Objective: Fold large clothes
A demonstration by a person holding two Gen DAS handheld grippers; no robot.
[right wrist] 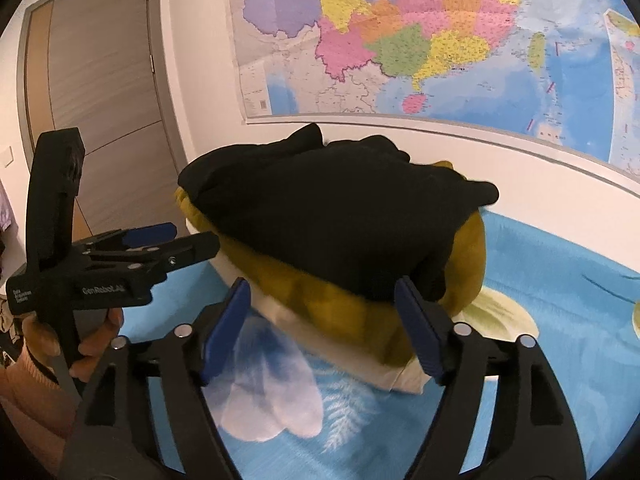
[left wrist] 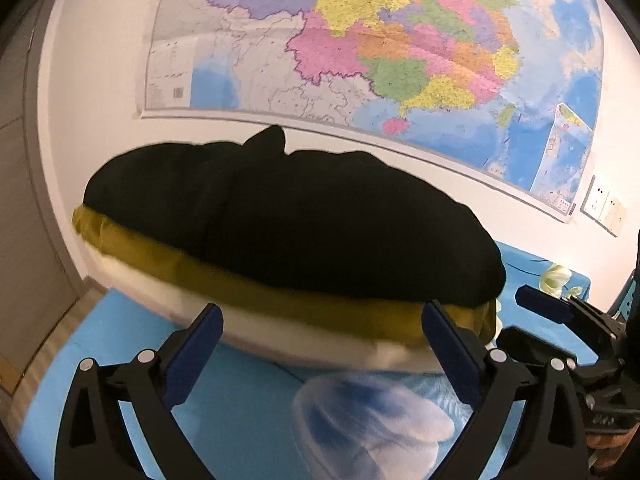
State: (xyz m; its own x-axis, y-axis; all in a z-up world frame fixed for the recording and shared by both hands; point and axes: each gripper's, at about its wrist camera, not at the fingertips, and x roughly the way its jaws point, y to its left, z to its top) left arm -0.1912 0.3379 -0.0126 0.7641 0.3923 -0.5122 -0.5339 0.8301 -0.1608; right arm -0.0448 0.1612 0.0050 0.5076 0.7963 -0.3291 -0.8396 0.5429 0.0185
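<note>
Although the three garments lie already folded one on another, the stack on the blue bedsheet [right wrist: 560, 280] is a soft and shifting load: a black garment [left wrist: 288, 220] on top, an olive-yellow one [left wrist: 256, 292] under it, and a white one [left wrist: 296, 340] at the bottom, all close to the far wall beneath the map [left wrist: 400, 40]. In my judgement the pile is light but limp; nothing in it is stiff, so it would sag on either side of a narrow pinch, and the layers would likely slide over each other (the black top piece looks bulky and overhangs the olive layer at the right in the right wrist view). The left gripper [left wrist: 320, 344] stands open at the near edge of the pile, its blue pads to either side of the white and olive layers with no pressing that I can see. The right gripper [right wrist: 320, 316] is likewise open, its jaws spread wide about the near right part of the stack, not clamped. The best hold, I think, is low and at the near edge, taking all layers together, one gripper toward each end so the weight is shared. A grasp of the black piece alone would probably pull it off and undo its fold.
</note>
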